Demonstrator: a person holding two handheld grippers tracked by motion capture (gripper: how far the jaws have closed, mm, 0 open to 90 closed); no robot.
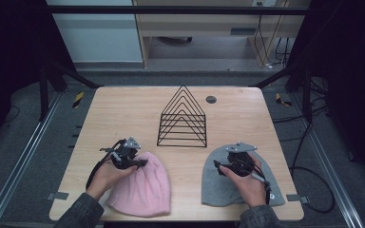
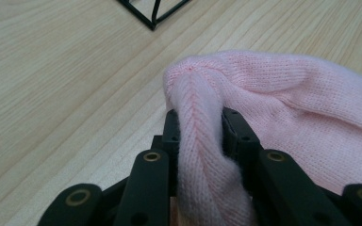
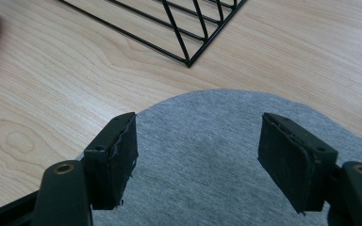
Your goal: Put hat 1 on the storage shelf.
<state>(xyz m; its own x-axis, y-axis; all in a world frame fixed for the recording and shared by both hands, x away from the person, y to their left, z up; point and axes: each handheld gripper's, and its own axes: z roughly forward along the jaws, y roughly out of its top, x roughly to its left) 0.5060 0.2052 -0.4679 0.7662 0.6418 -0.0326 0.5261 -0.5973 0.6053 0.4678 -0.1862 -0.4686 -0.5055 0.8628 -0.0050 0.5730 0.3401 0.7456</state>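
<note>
Two knitted hats lie at the near edge of the wooden table (image 1: 123,102), and only one of them is in a grip so far; nearest the person, on the left, the pink hat (image 1: 142,185) rests flat on the wood with its crown pointing away, and the left gripper (image 1: 132,157) has pinched a fold of that crown, the fabric bunched up tight between the two black pads as the left gripper view shows, (image 2: 199,127) being the ridge of wool squeezed there; the hat has not left the table, so the pick looks made but the lift not yet done; on the right, the grey hat (image 1: 214,183) lies flat too, and the right gripper (image 1: 237,159) hovers over its crown with the jaws standing wide apart, the pads on either side of bare grey cloth and pressing on nothing, as the right gripper view makes plain; that grasp is judged to be still ahead; farther off, near the middle of the table, stands the black wire rack (image 1: 183,118), its triangular frames holding nothing, well apart from both hats; if the hats are meant for it, all the carrying and placing remains.
</note>
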